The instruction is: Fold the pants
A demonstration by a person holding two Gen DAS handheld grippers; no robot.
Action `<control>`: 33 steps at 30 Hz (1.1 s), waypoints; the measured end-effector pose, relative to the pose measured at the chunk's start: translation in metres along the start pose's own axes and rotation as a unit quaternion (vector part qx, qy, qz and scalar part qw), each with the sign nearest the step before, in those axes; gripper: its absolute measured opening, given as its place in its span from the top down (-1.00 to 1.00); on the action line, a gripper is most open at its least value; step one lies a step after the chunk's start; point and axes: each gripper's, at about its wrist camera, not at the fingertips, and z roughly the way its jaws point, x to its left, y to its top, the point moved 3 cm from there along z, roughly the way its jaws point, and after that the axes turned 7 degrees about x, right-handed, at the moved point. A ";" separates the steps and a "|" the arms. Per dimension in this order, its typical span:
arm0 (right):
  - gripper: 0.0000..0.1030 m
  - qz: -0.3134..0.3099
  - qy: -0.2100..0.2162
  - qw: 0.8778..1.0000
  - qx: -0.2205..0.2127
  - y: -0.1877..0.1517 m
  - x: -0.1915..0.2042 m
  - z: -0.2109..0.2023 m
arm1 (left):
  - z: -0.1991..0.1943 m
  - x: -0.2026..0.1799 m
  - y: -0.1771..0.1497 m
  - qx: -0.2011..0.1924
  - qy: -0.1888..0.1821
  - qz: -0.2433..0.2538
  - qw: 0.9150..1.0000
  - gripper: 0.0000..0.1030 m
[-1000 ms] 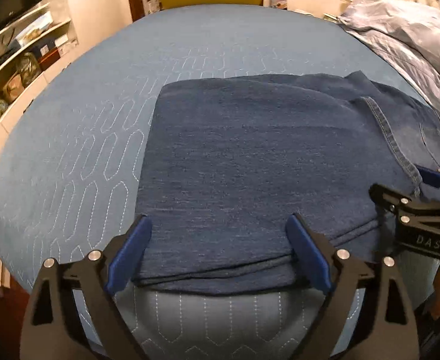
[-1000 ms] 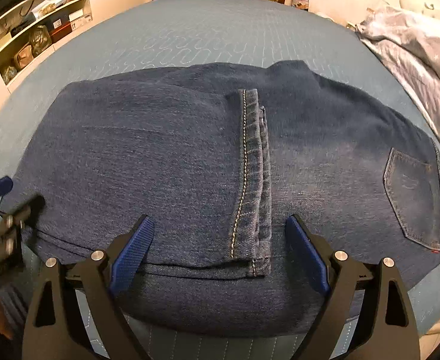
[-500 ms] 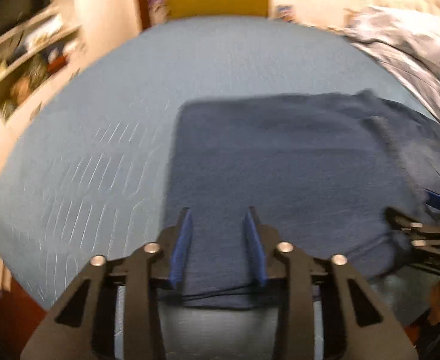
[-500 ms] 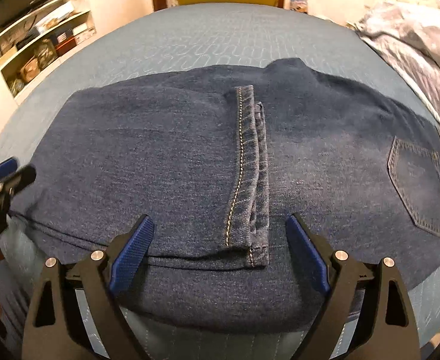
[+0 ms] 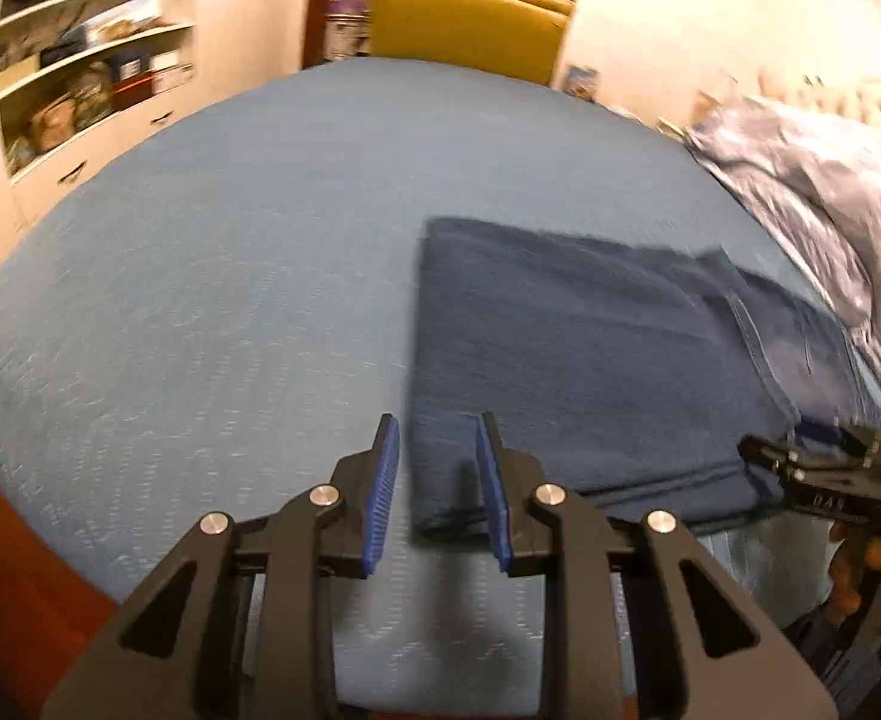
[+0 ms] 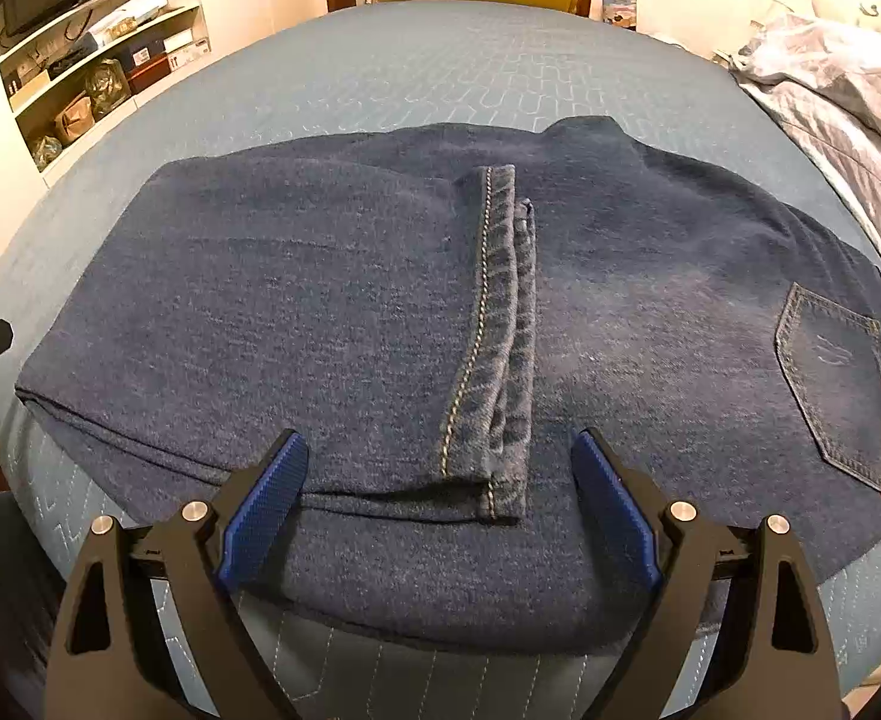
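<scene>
Pants (image 6: 380, 324) lying on bed (image 6: 416, 78), legs doubled back so hems (image 6: 500, 330) sit mid-stack, ready for another fold. Left gripper (image 5: 437, 474) at the folded end's near corner, jaws narrow with a gap, gripping nothing visible, probably lining up a pinch. Right gripper (image 6: 440, 510) low over near edge, jaws wide, straddling hems, nothing held

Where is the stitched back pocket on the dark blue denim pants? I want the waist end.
In the right wrist view, the stitched back pocket sits at the far right of the dark blue denim pants, right of the leg hems, toward the crumpled grey bedding.
</scene>
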 end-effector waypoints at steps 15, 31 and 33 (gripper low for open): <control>0.42 -0.008 0.025 0.998 -0.059 0.094 0.021 -0.012 | 0.023 -0.022 -0.008 0.033 0.047 0.049 0.997 0.47; 0.82 0.004 0.001 1.000 -0.007 0.083 -0.003 0.035 | 0.125 -0.060 0.133 0.105 0.002 0.110 0.988 0.64; 0.82 0.005 0.005 1.000 -0.004 0.084 -0.004 0.037 | 0.118 -0.045 0.142 0.089 0.055 0.107 0.989 0.67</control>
